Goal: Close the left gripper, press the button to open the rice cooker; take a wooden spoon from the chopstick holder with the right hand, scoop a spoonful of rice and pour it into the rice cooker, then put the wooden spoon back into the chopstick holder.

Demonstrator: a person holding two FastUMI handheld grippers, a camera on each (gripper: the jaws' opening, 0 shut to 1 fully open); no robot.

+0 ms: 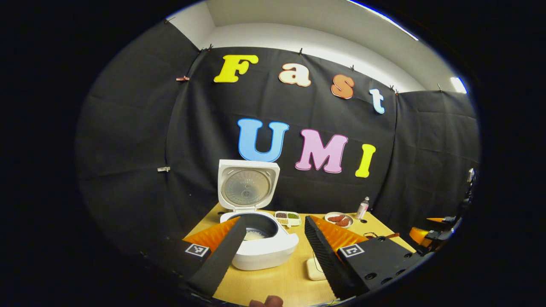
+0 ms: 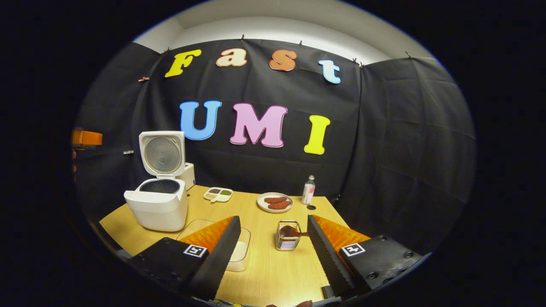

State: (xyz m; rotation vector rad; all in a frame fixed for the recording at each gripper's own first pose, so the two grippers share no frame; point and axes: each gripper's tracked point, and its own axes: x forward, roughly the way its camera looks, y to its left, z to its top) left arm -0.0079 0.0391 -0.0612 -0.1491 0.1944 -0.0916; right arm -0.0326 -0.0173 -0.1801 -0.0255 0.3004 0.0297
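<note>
The white rice cooker (image 1: 264, 251) stands in front of me with its lid (image 1: 246, 185) raised and a little rice in the dark pot (image 1: 255, 233). My left gripper (image 1: 275, 220) is open above the cooker's front, holding nothing. In the right gripper view the cooker (image 2: 158, 207) is at the left. The metal chopstick holder (image 2: 286, 238) stands mid-table with the wooden spoon (image 2: 294, 232) resting in it. My right gripper (image 2: 273, 218) is open just short of the holder, empty. A clear rice container (image 2: 239, 252) lies partly behind its left finger.
A plate of sausages (image 2: 275, 202), a small bottle (image 2: 308, 189) and a divided dish of grains (image 2: 218, 194) sit along the back of the wooden table (image 2: 273, 273). The black cloth wall closes in behind and to the right.
</note>
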